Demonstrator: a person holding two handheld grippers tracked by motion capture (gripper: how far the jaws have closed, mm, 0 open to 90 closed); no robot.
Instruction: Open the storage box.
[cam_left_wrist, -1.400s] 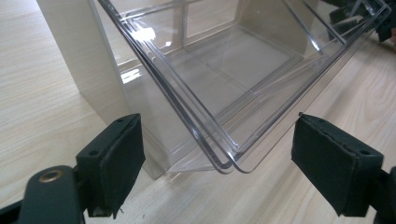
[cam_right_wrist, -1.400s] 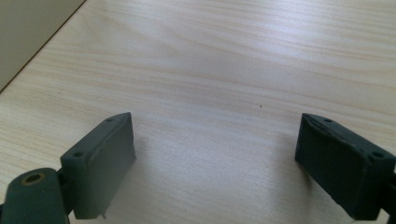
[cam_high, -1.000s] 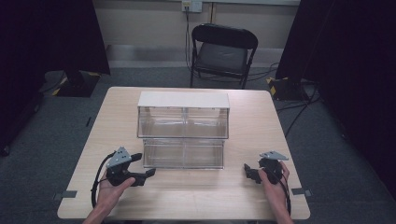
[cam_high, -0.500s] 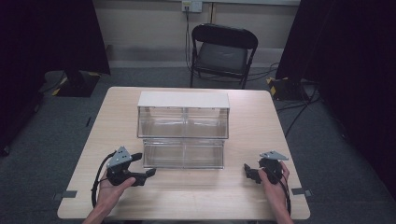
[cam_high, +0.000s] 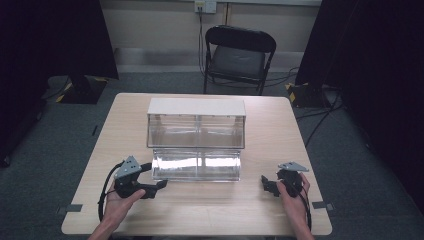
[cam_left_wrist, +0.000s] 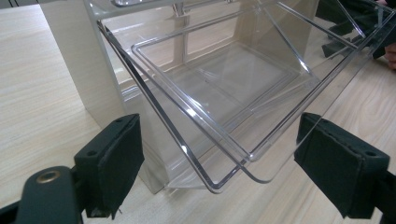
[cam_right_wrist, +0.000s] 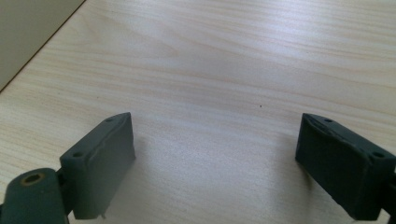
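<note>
A pale wooden table (cam_high: 280, 135) with fine straight grain and rounded corners carries one clear plastic cabinet (cam_high: 196, 131) near its middle, a boxy thing with cream side walls and a flat cream top. It has two tiers, each split down the middle. The lower drawer (cam_high: 196, 166) is glossy, see-through plastic with thin walls and rounded corners; it stands pulled out toward the near edge of the table and throws back bright glare. There are two grippers, one in each of the person's hands, both low at the near side of the table and well apart from each other. The left gripper (cam_high: 156, 186) sits just beside the drawer's near left corner; in the left gripper view (cam_left_wrist: 219, 168) its two black, matte padded jaws stand wide apart, with that rounded corner of the drawer between them, though neither pad presses on it. The right gripper (cam_high: 265, 183) rests to the right of the drawer, apart from it; in the right gripper view (cam_right_wrist: 215, 158) its jaws are likewise spread wide over bare wood, holding nothing. Each gripper carries one grey three-cornered plate on top and trails one black cable. Behind the table stands one black folding chair (cam_high: 239, 56) on grey carpet.
</note>
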